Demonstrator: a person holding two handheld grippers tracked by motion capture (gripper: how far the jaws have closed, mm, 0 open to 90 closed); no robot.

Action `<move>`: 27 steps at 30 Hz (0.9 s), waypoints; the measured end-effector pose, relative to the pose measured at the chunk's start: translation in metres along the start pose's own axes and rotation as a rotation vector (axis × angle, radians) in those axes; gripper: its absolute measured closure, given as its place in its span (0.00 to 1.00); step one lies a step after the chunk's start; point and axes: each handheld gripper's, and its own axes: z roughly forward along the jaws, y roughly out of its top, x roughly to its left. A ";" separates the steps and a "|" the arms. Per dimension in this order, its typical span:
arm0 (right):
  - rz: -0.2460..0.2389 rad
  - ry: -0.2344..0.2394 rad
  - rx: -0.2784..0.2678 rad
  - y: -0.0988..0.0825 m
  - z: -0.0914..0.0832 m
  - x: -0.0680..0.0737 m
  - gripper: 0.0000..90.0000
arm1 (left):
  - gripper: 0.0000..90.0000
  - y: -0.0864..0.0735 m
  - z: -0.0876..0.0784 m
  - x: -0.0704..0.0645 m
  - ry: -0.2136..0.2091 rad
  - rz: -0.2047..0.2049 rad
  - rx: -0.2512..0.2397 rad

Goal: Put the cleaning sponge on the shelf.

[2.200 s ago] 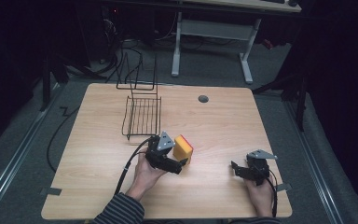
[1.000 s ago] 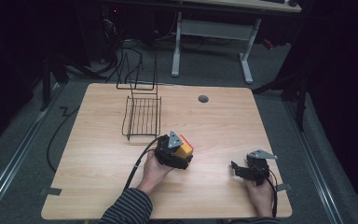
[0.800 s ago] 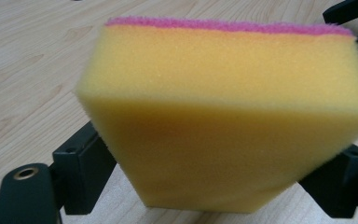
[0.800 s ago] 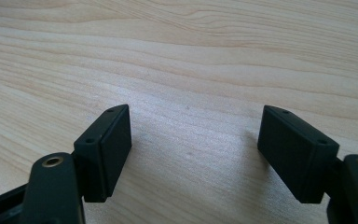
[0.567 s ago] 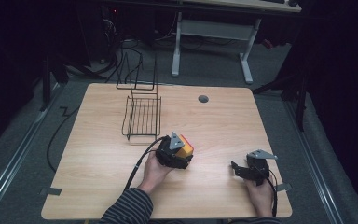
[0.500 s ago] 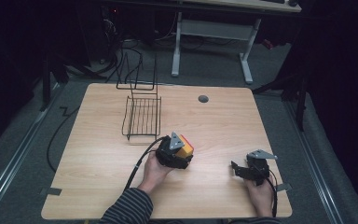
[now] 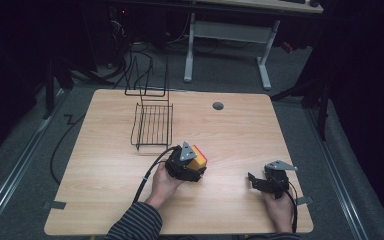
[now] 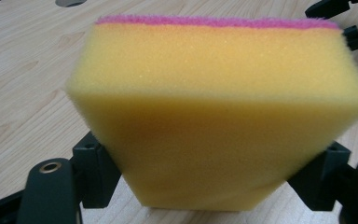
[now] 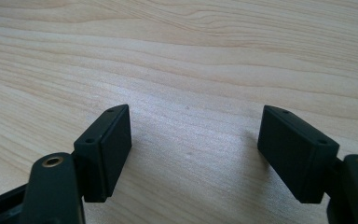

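Two grippers sit at the near edge of the tabletop (image 7: pixel 105 150), and I have work for only one of them. My right gripper (image 7: pixel 256 181) rests low by the near right corner, jaws spread wide over bare wood with nothing between them; I judge it is parked there to stay clear of the other hand. My left gripper (image 7: pixel 192 167) is a little farther in, near the middle, and its jaws have just been closing on the sponge (image 8: pixel 219 112). They now pinch the yellow foam from both sides, deep enough that its lower part narrows between the pads, with the pink scrub face turned away from me. I cannot tell whether the sponge is lifted off the wood. Beyond it, toward the far left, the black wire rack (image 7: pixel 152 125) stands empty. It looks to me like the likely place for the sponge.
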 end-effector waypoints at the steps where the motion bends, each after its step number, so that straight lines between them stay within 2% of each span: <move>1: 0.000 0.000 0.000 0.000 0.000 0.000 0.29 | 0.26 0.000 -0.001 0.000 -0.001 -0.001 -0.001; 18: 0.000 0.000 0.000 0.000 0.000 0.000 0.29 | 0.27 0.004 -0.026 0.004 0.002 -0.008 -0.025; 27: 0.000 0.000 0.000 0.000 0.000 0.000 0.29 | 0.27 0.003 -0.042 0.012 0.018 -0.034 -0.041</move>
